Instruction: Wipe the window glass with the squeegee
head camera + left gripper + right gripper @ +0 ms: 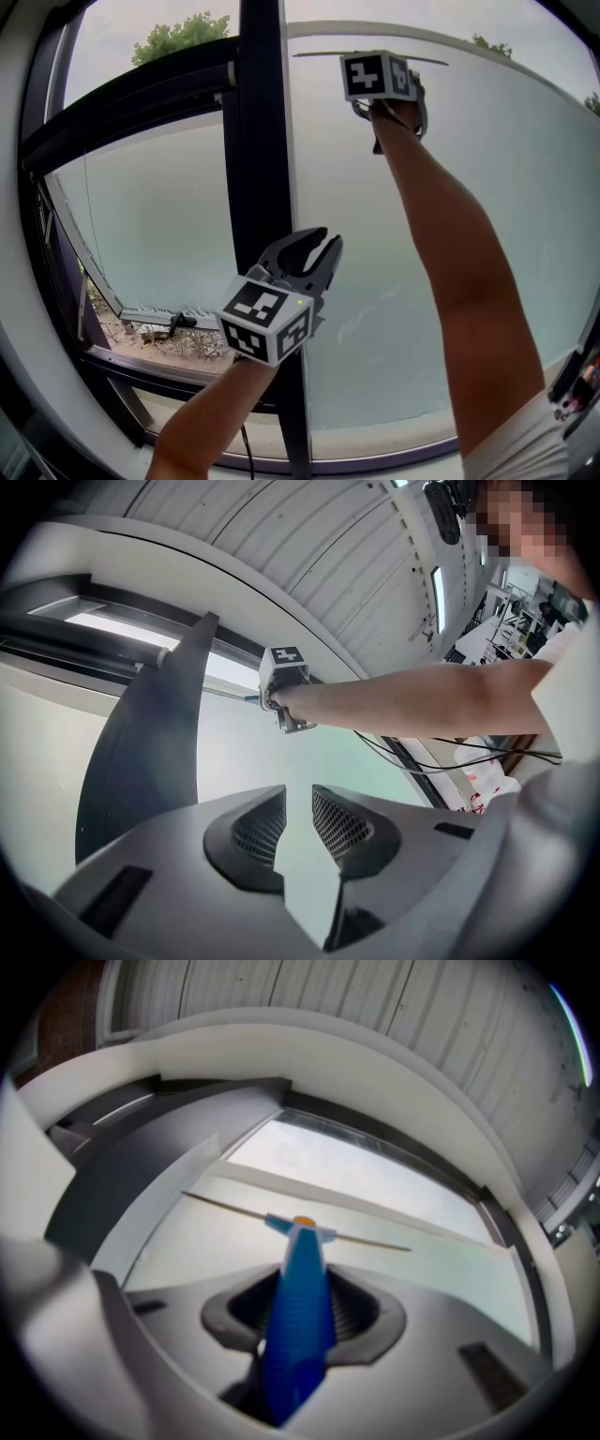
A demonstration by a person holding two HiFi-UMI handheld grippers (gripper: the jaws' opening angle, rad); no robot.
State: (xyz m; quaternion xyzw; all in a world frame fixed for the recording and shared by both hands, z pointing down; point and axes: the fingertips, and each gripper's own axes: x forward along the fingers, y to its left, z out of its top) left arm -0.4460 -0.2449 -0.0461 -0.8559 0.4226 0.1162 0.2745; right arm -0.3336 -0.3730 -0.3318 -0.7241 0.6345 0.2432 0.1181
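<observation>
streaks could be left if the squeegee, clamped in the right claw at 12 o'clock, is tilted; left claw narrow, empty.

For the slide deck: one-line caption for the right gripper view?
Right gripper shut on the blue squeegee, its blade spanning the upper window glass.

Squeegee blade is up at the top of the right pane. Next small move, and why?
Probably pull the right gripper straight down. It is shut on the squeegee, whose blade lies level near the top of the glass, with most of the glass below it. The left gripper is open, empty, low by the mullion.
</observation>
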